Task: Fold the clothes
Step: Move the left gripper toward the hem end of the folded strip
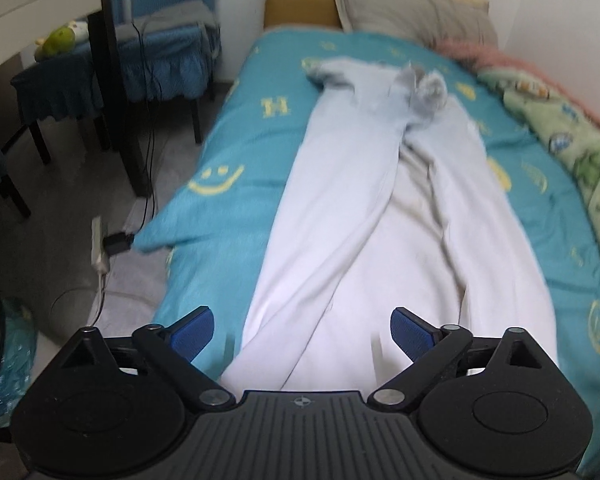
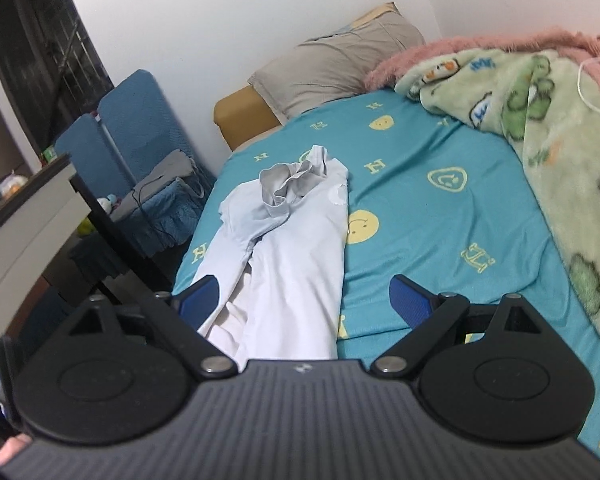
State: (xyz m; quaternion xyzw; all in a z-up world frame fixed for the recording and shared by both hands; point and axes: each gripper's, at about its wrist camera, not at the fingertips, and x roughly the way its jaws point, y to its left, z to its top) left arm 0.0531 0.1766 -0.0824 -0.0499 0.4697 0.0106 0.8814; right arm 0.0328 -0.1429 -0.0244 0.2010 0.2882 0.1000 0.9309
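Teal bedsheet (image 1: pixel 228 128), pale garment (image 1: pixel 360 220), possibly trousers.

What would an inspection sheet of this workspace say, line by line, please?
Surface: bed with teal sheet, printed with smileys and letters.
Job's things: pale garment lies lengthwise on the sheet, far end bunched, not yet folded.
Clutter: green fleece blanket, pink blanket and grey pillow at the bed's side and head.
Grippers: left gripper open above the garment's near end; right gripper open, holding nothing.
Cables: black cables hang to a power strip on the floor.
Surroundings: blue-covered chairs, white wall.
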